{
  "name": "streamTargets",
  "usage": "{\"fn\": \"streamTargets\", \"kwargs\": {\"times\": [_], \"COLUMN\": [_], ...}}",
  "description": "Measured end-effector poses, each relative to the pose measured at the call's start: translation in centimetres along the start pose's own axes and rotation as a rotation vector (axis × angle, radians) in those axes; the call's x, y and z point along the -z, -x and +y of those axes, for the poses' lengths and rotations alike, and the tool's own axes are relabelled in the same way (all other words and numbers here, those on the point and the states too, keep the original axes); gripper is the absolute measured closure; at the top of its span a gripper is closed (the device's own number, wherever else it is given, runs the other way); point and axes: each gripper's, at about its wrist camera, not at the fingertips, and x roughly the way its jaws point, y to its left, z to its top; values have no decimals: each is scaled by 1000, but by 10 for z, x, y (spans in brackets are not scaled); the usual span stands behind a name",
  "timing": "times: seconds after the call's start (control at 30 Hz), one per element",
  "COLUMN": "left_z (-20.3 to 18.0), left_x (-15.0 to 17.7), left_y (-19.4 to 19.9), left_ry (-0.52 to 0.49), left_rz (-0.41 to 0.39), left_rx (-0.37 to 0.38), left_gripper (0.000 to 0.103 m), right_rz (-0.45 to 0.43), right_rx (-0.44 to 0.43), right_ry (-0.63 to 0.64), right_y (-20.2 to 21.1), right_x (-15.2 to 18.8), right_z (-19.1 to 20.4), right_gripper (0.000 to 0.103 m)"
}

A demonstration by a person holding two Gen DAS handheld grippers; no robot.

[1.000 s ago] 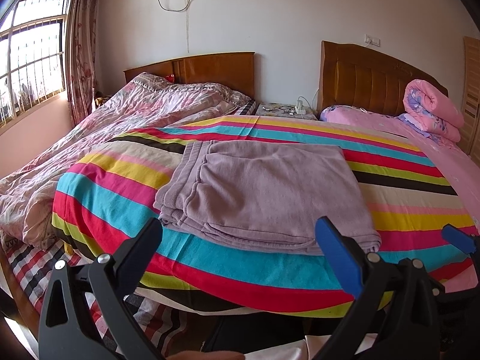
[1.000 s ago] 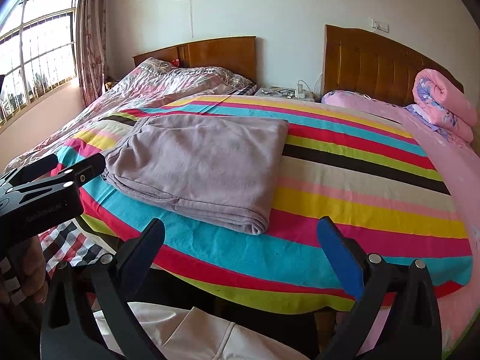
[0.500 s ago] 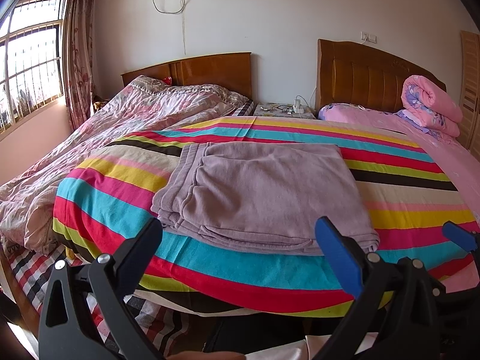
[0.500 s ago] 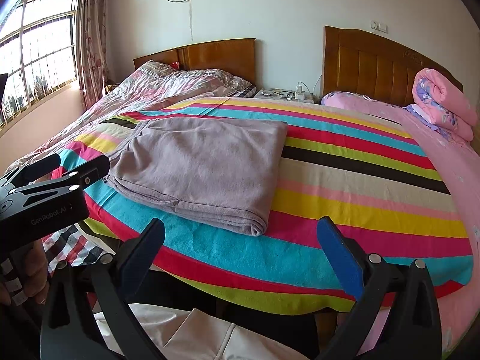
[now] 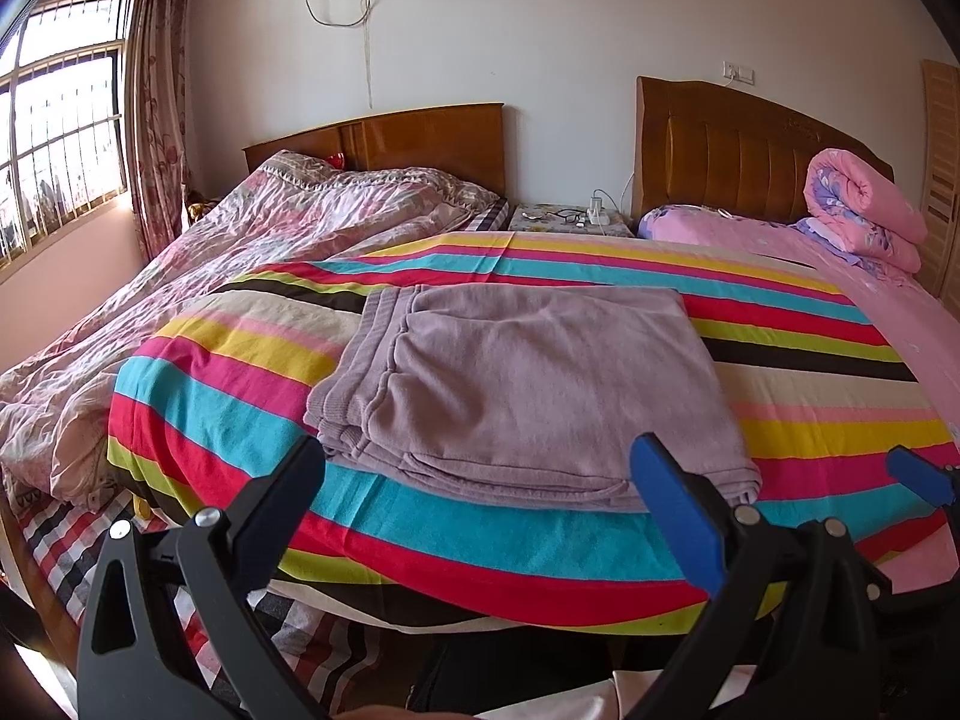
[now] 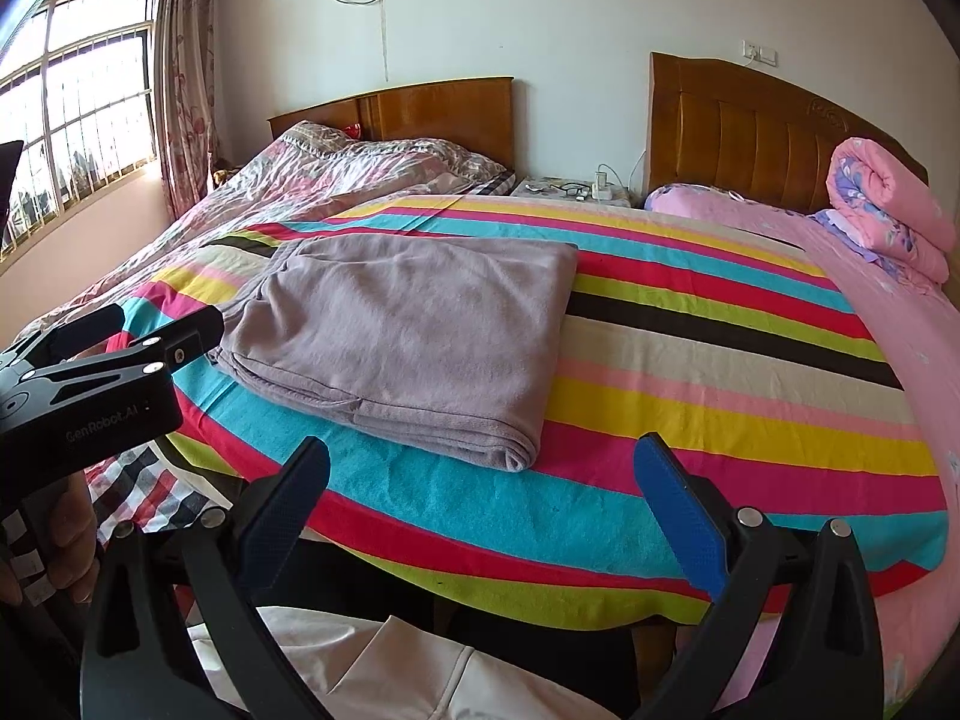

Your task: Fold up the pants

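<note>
Mauve pants [image 5: 528, 384] lie folded into a flat rectangle on the striped bedspread [image 5: 798, 396], waistband to the left. In the right wrist view the pants [image 6: 408, 336] sit left of centre on the spread [image 6: 720, 372]. My left gripper [image 5: 480, 474] hangs open off the bed's near edge, short of the pants, with nothing between its fingers. My right gripper [image 6: 483, 471] is open too, below the folded corner and holding nothing. The left gripper's body [image 6: 96, 384] shows at the left edge of the right wrist view, and a blue right fingertip [image 5: 918, 474] at the right edge of the left wrist view.
A second bed with a rumpled floral quilt [image 5: 270, 252] lies to the left under a window [image 5: 54, 138]. A rolled pink quilt [image 5: 864, 210] rests by the right headboard [image 5: 732, 162]. A nightstand [image 5: 570, 219] with cables stands between the beds. A person's white garment [image 6: 420, 678] is below.
Both grippers have drawn slightly back and up from the bed; the pants appear a little farther away. Nothing was gripped or released.
</note>
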Motion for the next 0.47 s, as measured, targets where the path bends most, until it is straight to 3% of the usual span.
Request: {"fn": "streamTargets", "kwargs": {"times": [0.13,0.47], "left_z": [1,0], "left_x": [2,2], "left_y": [-1,-6], "left_ry": [-3,-4], "left_rz": [-11,23], "left_rx": [-24,11], "left_gripper": [1,1], "right_rz": [1,-1], "right_rx": [-3,-13], "right_ry": [-1,1], "right_y": [-1,-3], "right_x": [0,0], "right_z": [0,-2], "right_gripper": [5,5]}}
